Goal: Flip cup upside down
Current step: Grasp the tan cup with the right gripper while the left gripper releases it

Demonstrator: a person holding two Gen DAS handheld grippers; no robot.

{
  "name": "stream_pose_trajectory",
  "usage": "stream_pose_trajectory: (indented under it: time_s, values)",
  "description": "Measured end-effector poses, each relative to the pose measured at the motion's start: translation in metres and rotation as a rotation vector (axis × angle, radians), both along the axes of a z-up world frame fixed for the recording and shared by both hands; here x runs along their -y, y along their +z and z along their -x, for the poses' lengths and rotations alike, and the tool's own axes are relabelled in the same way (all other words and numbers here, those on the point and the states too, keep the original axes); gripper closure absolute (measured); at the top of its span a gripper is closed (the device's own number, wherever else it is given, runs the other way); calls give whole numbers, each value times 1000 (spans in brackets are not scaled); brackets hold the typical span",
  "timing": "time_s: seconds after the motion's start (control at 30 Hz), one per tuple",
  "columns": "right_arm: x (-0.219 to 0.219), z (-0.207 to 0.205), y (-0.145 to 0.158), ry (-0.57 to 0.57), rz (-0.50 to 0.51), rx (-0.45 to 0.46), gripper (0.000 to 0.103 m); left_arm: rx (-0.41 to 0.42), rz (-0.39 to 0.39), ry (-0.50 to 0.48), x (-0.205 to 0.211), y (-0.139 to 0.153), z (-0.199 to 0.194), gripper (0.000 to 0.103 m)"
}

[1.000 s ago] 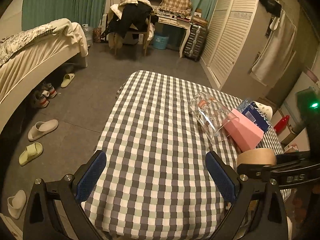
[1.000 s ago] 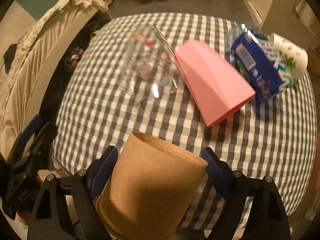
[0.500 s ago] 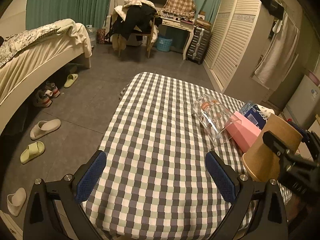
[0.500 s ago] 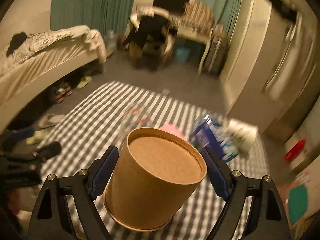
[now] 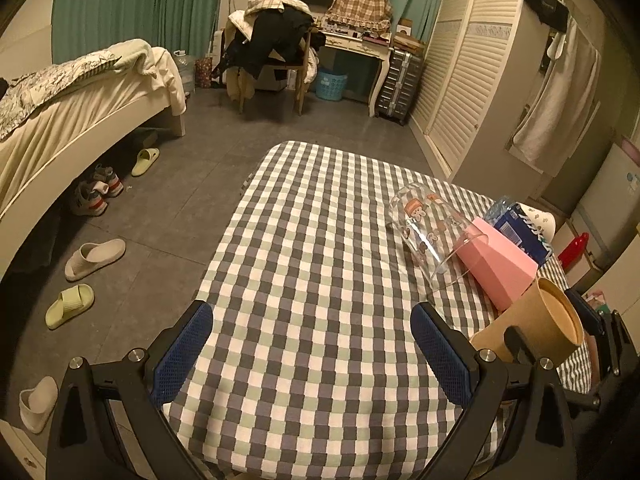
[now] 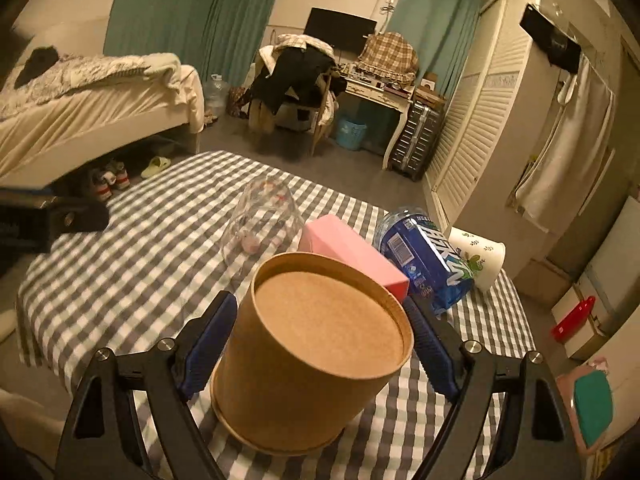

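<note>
A brown paper cup (image 6: 316,348) is held between the blue pads of my right gripper (image 6: 320,344), turned so its closed base faces up and its rim points down toward the checked tablecloth (image 6: 132,264). It also shows in the left wrist view (image 5: 536,328) at the table's right edge, tilted. My left gripper (image 5: 312,344) is open and empty over the near part of the table.
A clear glass cup (image 5: 428,232) lies on its side mid-table, touching a pink box (image 5: 496,260). A blue packet (image 6: 428,260) and a white printed cup (image 6: 476,256) lie beyond. A bed, slippers, chair and desk stand around the table.
My right gripper has rotated the brown cup from tilted with its side up to base up, and lowered it close to the tablecloth. The left gripper has stayed still.
</note>
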State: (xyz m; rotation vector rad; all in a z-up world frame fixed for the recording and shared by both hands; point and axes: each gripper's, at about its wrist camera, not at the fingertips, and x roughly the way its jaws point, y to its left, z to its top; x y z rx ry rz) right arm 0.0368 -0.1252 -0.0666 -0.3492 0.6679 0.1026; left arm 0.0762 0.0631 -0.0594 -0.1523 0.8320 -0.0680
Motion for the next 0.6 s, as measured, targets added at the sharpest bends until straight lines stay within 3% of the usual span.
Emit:
stream_pose_trajectory:
  time_s: [0.23, 0.37, 0.6]
  values:
    - [9, 1, -2, -1, -80, -72, 19, 2, -6, -24, 9, 0, 1, 1]
    - [16, -1, 3, -23, -149, -66, 6, 1, -4, -23, 10, 0, 1, 1]
    - [23, -14, 0, -31, -236, -111, 10, -5, -2, -12, 8, -2, -1, 1]
